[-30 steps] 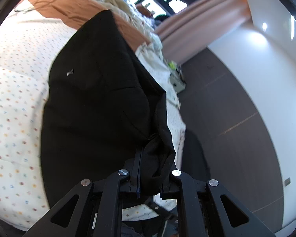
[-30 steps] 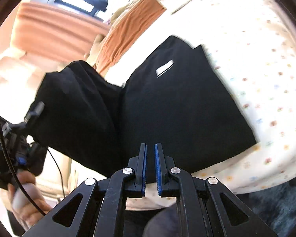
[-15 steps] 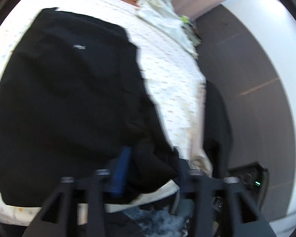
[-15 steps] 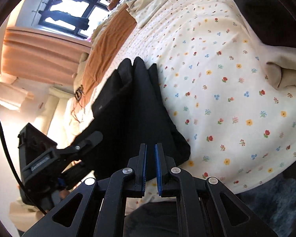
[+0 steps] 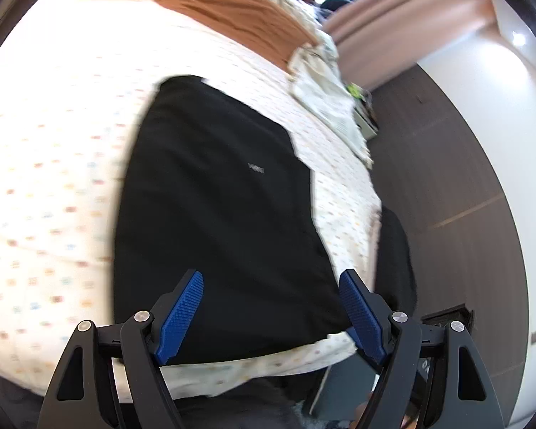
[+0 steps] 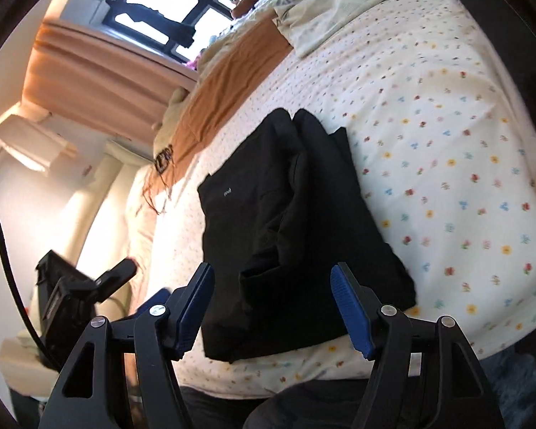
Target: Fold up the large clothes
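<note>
A black garment [image 5: 218,214] lies folded into a rough rectangle on the flower-print bed sheet [image 5: 53,164], near the bed's front edge. It also shows in the right wrist view [image 6: 289,236], with a small white logo on top and a loose fold on its right half. My left gripper [image 5: 271,286] is open and empty, just above the garment's near edge. My right gripper [image 6: 271,279] is open and empty over the garment's near end. The left gripper's body [image 6: 71,296] shows at the left in the right wrist view.
An orange blanket [image 5: 225,7] and pale bedding [image 6: 325,18] lie at the far end of the bed. Dark wood floor [image 5: 457,164] and a white wall run along the right. Curtains [image 6: 96,78] and a window [image 6: 175,10] stand behind. A black cable [image 6: 3,250] hangs at left.
Both grippers were shut, the left on a bunched fold of the garment. Both have opened and let go. The garment now lies flat and folded on the bed.
</note>
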### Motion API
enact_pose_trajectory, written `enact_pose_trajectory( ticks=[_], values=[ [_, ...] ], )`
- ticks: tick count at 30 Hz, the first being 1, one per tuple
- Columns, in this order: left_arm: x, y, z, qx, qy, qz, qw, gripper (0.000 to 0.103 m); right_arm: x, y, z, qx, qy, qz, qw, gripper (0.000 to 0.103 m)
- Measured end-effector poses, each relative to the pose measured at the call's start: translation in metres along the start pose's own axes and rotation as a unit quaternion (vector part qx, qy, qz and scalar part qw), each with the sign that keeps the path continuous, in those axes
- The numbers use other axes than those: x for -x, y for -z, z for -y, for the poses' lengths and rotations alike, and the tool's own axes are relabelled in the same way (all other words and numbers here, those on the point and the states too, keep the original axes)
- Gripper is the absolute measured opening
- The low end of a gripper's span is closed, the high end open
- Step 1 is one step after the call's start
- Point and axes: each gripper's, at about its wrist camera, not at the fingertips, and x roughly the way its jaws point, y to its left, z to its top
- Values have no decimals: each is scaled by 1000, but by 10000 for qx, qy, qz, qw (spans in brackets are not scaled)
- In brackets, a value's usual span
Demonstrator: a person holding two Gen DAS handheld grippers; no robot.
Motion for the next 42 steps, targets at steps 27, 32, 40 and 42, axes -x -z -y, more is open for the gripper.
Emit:
enact_pose_trajectory(
  ticks=[27, 32, 40, 42],
  values=[
    [-28, 18, -57, 218, -745, -287, 9966, 51, 6, 27, 91, -716, -706, 121, 9949, 9],
    [-43, 24, -66, 278, -1051, -442, 9931, 47, -6, 25, 84, -640, -134, -69, 9978, 9],
    [-47, 8, -76, 495, -875, -459, 9939, 47, 4, -3, 62, -185, 196, -81, 9996, 30],
    [-50, 2, -77, 562, -844, -459, 9938, 49, 3, -14, 58, -145, 79, -69, 9998, 38]
  ],
)
